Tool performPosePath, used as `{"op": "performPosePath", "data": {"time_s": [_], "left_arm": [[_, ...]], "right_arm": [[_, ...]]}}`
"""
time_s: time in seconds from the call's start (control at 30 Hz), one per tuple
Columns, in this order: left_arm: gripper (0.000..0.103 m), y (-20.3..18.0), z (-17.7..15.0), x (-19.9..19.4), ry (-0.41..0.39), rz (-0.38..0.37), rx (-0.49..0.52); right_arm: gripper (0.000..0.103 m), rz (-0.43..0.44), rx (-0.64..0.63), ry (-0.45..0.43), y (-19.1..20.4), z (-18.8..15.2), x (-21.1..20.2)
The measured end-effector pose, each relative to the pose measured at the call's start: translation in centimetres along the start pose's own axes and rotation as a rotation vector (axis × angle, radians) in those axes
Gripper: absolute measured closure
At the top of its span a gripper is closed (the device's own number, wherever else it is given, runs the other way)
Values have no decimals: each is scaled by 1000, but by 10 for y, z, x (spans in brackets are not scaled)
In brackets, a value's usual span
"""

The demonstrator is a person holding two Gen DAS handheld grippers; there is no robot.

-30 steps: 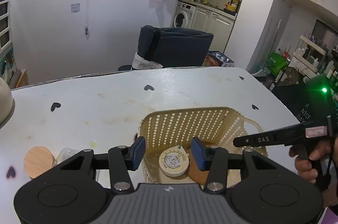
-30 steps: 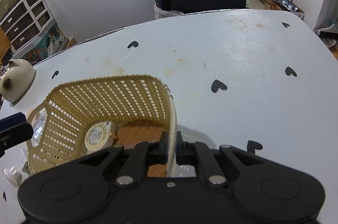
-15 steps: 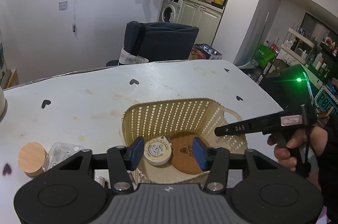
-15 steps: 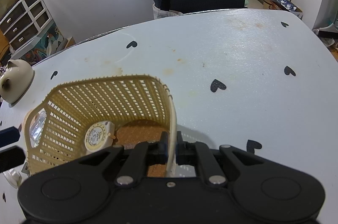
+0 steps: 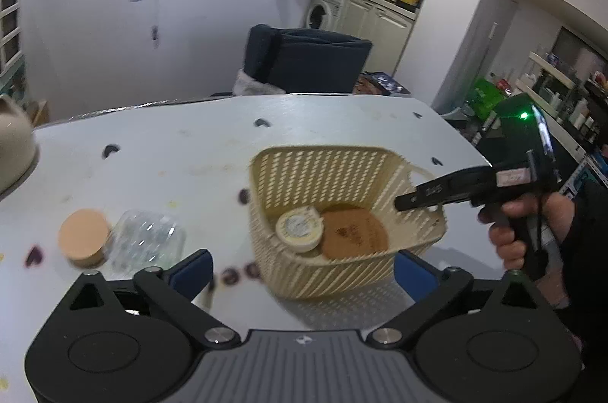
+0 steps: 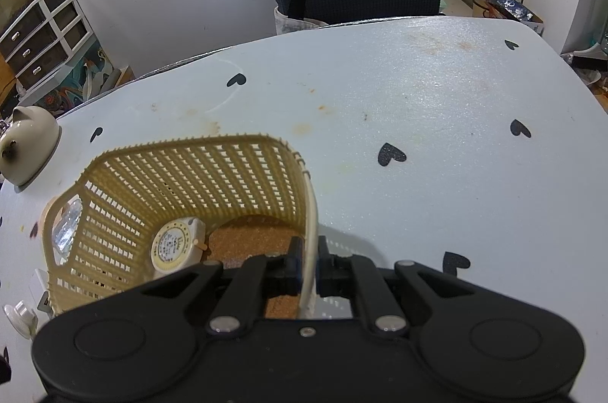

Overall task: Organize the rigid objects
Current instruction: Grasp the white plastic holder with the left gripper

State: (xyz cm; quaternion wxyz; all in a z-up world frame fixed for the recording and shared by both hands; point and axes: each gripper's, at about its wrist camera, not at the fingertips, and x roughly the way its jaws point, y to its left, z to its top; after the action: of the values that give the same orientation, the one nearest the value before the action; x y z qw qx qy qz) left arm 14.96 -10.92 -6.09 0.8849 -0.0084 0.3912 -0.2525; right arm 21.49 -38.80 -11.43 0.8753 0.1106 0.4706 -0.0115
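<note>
Left wrist view: the left gripper [image 5: 300, 268] is shown with its jaws just spread wide and nothing between them, drawn back short of the woven basket [image 5: 342, 274], which stands on the white table [image 5: 171, 152]. Inside the basket a round tape measure [image 5: 300, 228] and a cork coaster [image 5: 353, 232] are already lodged; a glass jar [image 5: 146, 243] with a cork lid [image 5: 81, 241] is left lying on the table just beside the basket. In the right wrist view the right gripper [image 6: 308, 264] is seen clamped on the basket's thin handle [image 6: 309, 213]. A tipped or dragged basket is judged the main risk, since it is steadied only by that slender handle; the smooth jar may also roll or slip when pinched. Motion blur softens the left view, the small white pieces [image 6: 19, 313] at the table's near edge cannot be identified, and the basket floor is partly masked by the right gripper's body.
</note>
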Motion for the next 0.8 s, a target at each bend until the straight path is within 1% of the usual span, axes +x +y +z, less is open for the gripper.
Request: {"op": "performPosePath", "data": {"time_s": [0.1,0.37,0.53,0.6,0.67,0.8], "left_arm": [[0,15,-14,-6,-4,15,-20],[0,63,-50,-18,26,120,-112],[0,87,-64,-21,36,163,-144],[0,90,-65,-16,50,179,-153],[0,91,-67,-11,72,179,-144],[0,88,-70,8,99,139,-108]], "right_arm": [[97,0,0,0,0,0,0],[97,-2,-3,0,-1,0,-1],[97,-2,-2,0,-1,0,-1],[97,-2,-2,0,-1,0,-1],[97,-3,-4,1,0,0,-1],[97,-5,-8,3,1,0,-1]]}}
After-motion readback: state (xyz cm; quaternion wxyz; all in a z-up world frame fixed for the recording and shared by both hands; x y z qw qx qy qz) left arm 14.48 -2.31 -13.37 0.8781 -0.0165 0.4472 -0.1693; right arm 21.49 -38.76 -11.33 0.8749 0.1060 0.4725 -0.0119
